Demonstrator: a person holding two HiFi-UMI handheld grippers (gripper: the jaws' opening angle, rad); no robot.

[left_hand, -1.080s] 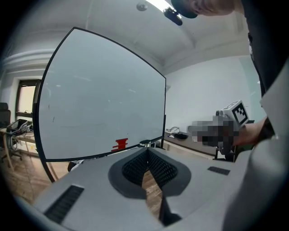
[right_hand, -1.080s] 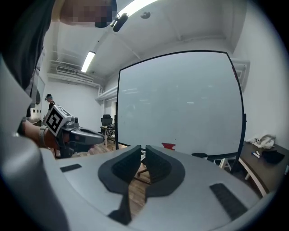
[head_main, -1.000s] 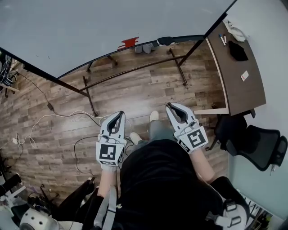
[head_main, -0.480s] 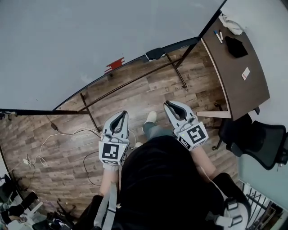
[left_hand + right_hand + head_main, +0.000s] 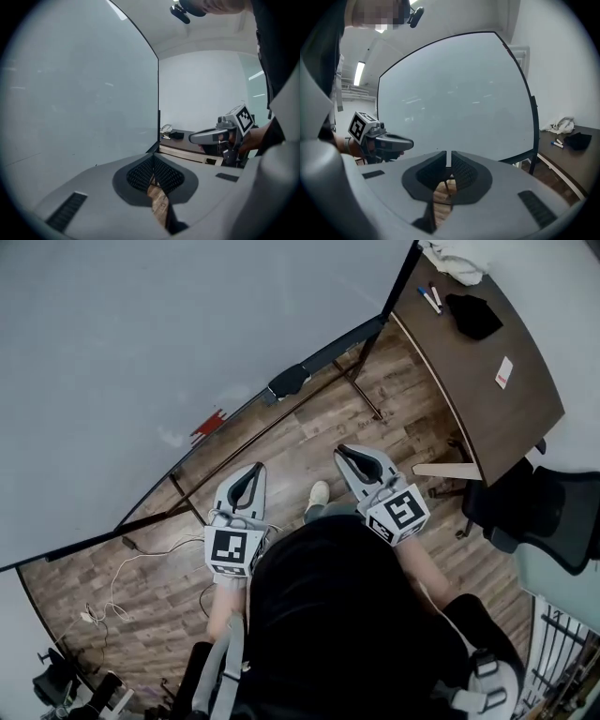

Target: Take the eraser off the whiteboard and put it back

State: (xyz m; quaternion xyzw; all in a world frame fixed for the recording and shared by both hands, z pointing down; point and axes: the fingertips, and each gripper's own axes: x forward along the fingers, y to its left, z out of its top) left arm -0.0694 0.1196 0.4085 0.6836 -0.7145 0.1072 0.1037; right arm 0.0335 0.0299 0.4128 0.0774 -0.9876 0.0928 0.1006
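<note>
The whiteboard (image 5: pixel 141 343) fills the upper left of the head view, and its ledge runs along the bottom edge. On that ledge lie a dark block (image 5: pixel 286 381) and, further left, a small red piece (image 5: pixel 208 425); I cannot tell which one is the eraser. My left gripper (image 5: pixel 247 480) and right gripper (image 5: pixel 351 457) are held side by side at waist height, short of the board. Both are shut and hold nothing. In the left gripper view the jaws (image 5: pixel 153 157) meet in front of the board's right edge. The right gripper's jaws (image 5: pixel 449 165) point at the board (image 5: pixel 454 93).
A brown table (image 5: pixel 487 381) stands to the right of the board, with markers (image 5: pixel 429 298), a black cloth (image 5: pixel 473 315) and a white cloth (image 5: pixel 455 261) on it. A black office chair (image 5: pixel 553 512) sits beside it. The board's metal legs (image 5: pixel 366 381) and cables (image 5: pixel 131 568) cross the wooden floor.
The head view has swung, so the board now fills more of it and the ledge runs steeper. Both grippers have travelled along with the person and stay shut and empty.
</note>
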